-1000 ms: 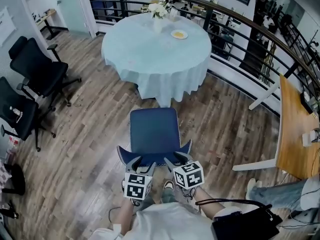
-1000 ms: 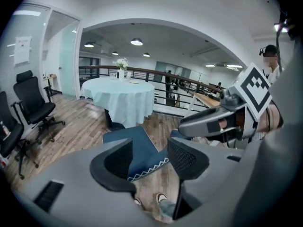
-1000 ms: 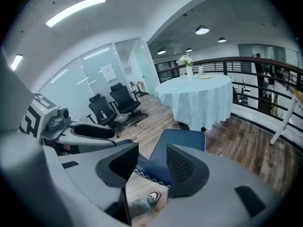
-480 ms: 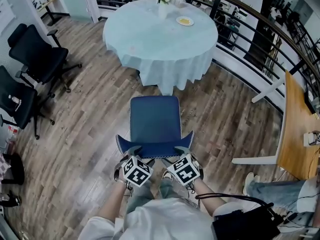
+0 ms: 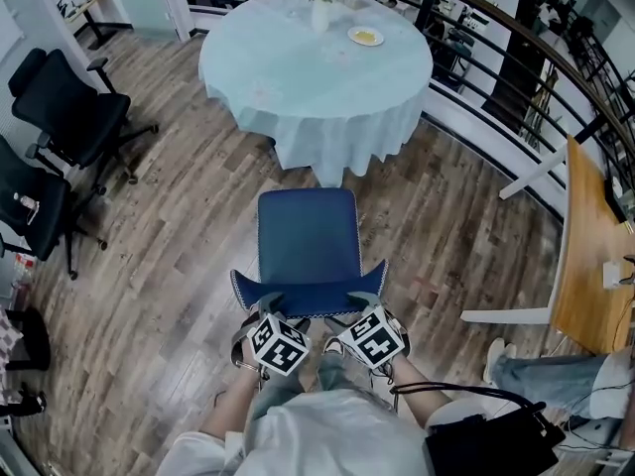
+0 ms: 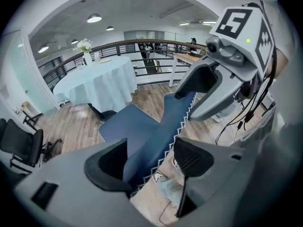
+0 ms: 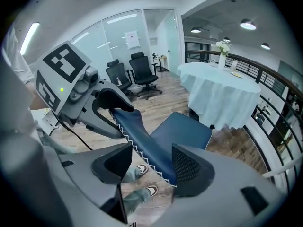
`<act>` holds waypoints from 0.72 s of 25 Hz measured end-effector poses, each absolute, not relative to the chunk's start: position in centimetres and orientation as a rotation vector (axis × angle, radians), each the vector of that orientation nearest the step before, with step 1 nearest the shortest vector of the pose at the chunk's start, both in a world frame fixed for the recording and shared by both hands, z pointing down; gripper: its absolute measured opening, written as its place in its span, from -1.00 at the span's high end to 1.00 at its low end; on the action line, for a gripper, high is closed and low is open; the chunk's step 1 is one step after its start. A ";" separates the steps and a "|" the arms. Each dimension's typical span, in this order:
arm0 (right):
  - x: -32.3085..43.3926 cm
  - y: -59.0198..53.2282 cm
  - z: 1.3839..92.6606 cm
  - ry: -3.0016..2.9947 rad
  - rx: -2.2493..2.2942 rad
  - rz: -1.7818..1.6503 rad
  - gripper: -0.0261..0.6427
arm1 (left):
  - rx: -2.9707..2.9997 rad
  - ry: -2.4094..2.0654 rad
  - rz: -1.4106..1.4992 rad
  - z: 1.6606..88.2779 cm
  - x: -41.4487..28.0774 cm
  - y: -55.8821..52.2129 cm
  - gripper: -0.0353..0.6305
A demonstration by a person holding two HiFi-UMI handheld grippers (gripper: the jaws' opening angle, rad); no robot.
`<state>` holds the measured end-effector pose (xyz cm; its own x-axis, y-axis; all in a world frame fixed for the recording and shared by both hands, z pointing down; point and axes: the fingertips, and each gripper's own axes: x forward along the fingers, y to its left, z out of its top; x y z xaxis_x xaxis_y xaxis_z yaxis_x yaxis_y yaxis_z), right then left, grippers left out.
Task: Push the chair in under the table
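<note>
The left gripper's jaws stand wide apart, having just been opening, and the top edge of the blue chair's backrest runs between them unclamped. The right gripper is the same: its jaws have just been opening, and they straddle the zigzag-stitched edge without pinching it. Seen from the head view, both grippers sit side by side at the back of the chair, whose seat faces the round table.

On the table's far side, a white vase holds pale flowers, and a small plate carries something yellow.

A strip of bare wooden floor separates the seat's front edge from the tablecloth's hem. Black office chairs stand well apart on the left and a wooden desk on the right. A curved railing runs behind the table.
</note>
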<state>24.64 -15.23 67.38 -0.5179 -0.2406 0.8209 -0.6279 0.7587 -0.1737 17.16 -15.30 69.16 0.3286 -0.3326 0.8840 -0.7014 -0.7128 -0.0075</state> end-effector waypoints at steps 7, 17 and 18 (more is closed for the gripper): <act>24.7 -16.5 67.5 -2.123 0.674 0.558 0.14 | 2.221 -0.930 1.340 69.2 17.2 -16.5 -0.04; 24.3 -20.2 67.3 -2.134 0.683 0.549 0.14 | 2.279 -0.956 1.334 69.0 16.8 -20.3 -0.04; 24.3 -20.6 67.3 -2.136 0.686 0.547 0.14 | 2.283 -0.958 1.332 69.0 16.8 -20.7 -0.04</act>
